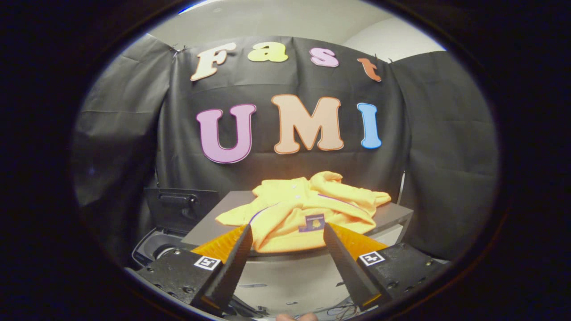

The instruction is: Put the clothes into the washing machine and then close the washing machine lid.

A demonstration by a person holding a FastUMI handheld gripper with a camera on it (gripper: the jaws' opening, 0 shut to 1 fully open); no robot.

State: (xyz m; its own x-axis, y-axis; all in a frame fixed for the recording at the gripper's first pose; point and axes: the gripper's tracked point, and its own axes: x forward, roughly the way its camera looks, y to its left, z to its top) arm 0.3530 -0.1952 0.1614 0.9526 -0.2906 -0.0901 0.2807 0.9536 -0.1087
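Garment point(303, 209) lies crumpled on bench point(392, 211), dead ahead of hand-held gripper point(287, 234); fingers spread, empty, tips bracketing its near edge; washer opening point(156, 249) lower left.

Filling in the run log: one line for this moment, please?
hand-held gripper: open, empty | yellow garment: heaped on grey surface, just ahead of fingers | washer lid: open

washer drum point(157, 249): I see only a sliver; my gripper point(287, 232) body hides the rest
garment label point(312, 222): too small to tell
grey platform point(392, 213): middle hidden under yellow garment point(303, 207)
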